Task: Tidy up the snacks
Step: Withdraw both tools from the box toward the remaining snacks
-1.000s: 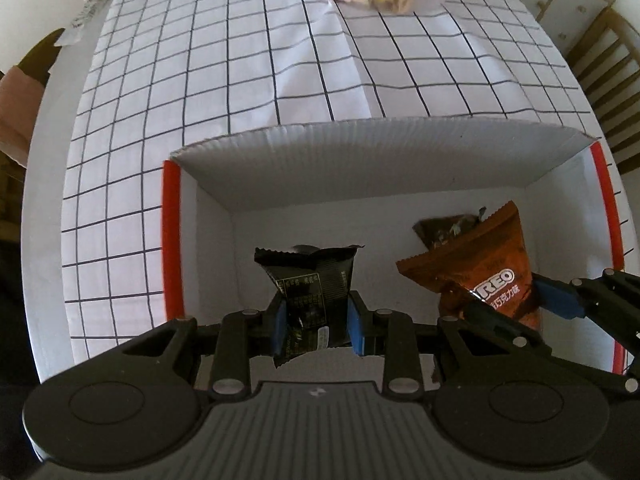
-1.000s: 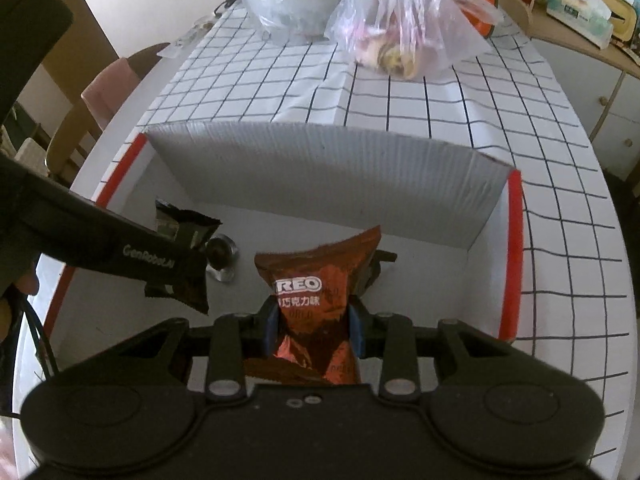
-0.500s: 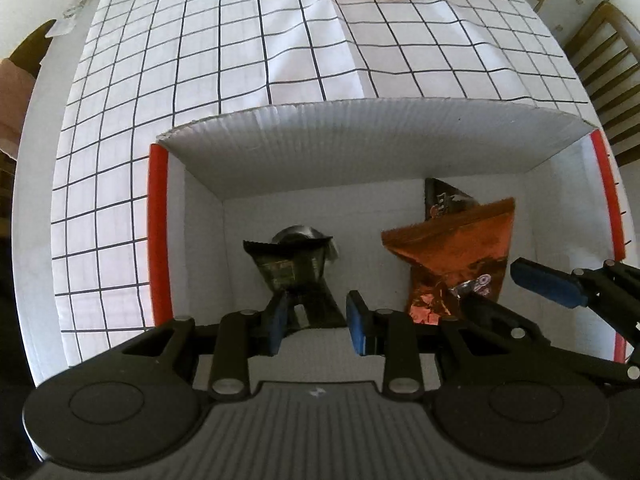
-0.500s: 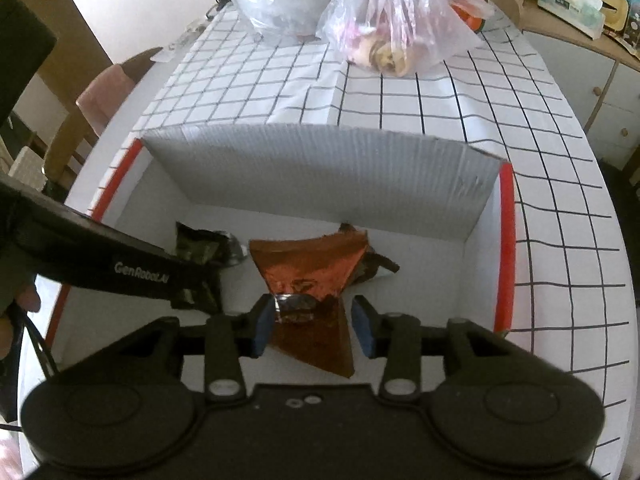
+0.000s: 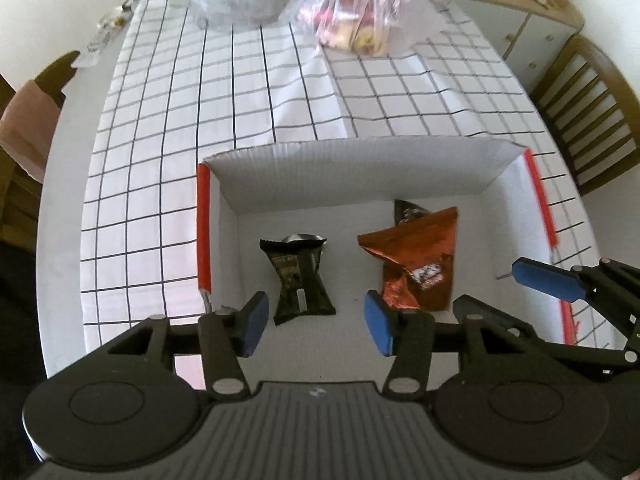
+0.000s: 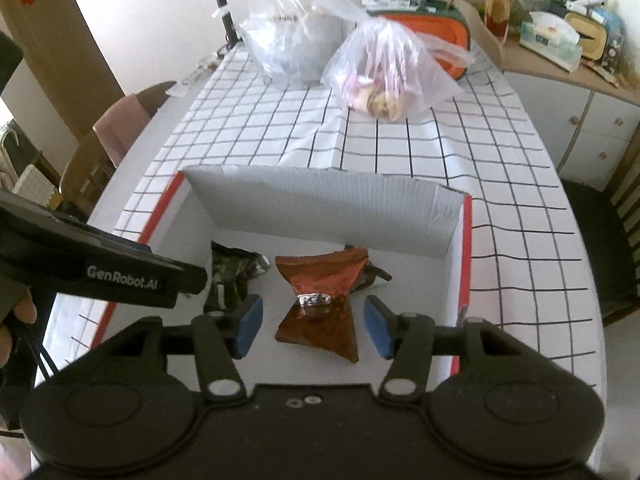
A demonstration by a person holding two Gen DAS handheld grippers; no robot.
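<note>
A white cardboard box (image 5: 360,164) (image 6: 320,200) with red side rims stands on the checked tablecloth. On its floor lie a black snack packet (image 5: 298,276) (image 6: 230,276) at the left and an orange-brown Oreo packet (image 5: 416,256) (image 6: 320,300) at the right, with a dark packet (image 5: 408,210) partly under it. My left gripper (image 5: 316,324) hangs above the black packet, its jaws opening, nothing pressed between them. Over the Oreo packet my right gripper (image 6: 312,326) is opening too, its pads clear of the wrapper. The right gripper's blue pads (image 5: 544,278) show in the left wrist view.
Two clear plastic bags (image 6: 384,76) (image 6: 288,36) with snacks sit at the far end of the table. An orange container (image 6: 424,32) stands behind them. Chairs (image 5: 588,112) (image 6: 120,128) flank the table, and a cluttered cabinet (image 6: 560,56) is at the far right.
Both grippers let go of their packets, which now lie on the box floor. Both jaws widened and both grippers rose away from the box.
</note>
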